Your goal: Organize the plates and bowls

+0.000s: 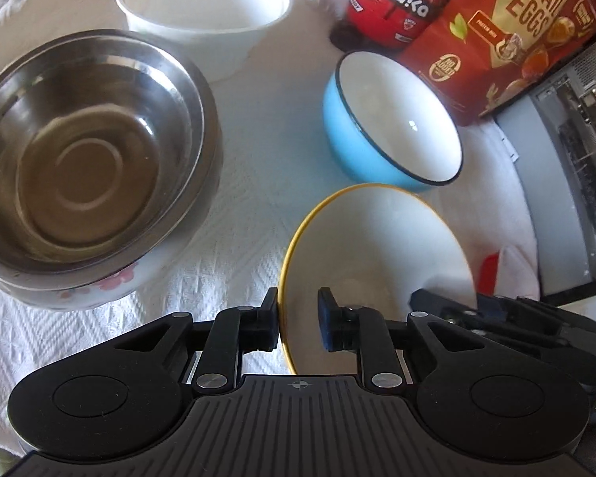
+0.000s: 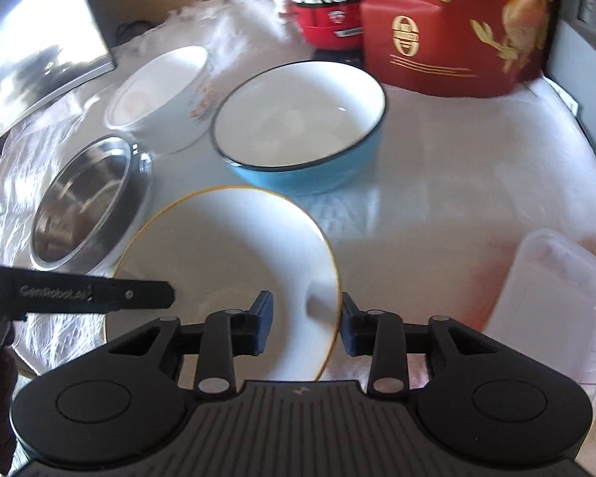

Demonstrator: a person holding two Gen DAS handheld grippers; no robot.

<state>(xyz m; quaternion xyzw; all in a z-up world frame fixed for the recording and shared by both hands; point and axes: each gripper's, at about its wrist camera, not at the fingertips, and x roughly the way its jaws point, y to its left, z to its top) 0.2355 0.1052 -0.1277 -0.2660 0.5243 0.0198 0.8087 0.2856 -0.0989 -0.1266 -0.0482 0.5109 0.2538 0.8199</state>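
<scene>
With the yellow-rimmed bowl straddled at opposite rims by the left gripper and right gripper, fingers narrow but not visibly pinching, both should clamp evenly before lifting toward the blue bowl.

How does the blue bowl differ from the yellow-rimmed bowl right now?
The blue bowl is sky blue outside with a dark rim; the yellow-rimmed bowl shows white with a thin yellow edge. The blue bowl sits alone on the white cloth; the yellow-rimmed bowl has both grippers' jaws straddling opposite sides of its rim. The blue bowl lies farther away, near the red box. Both are white inside and empty.
</scene>
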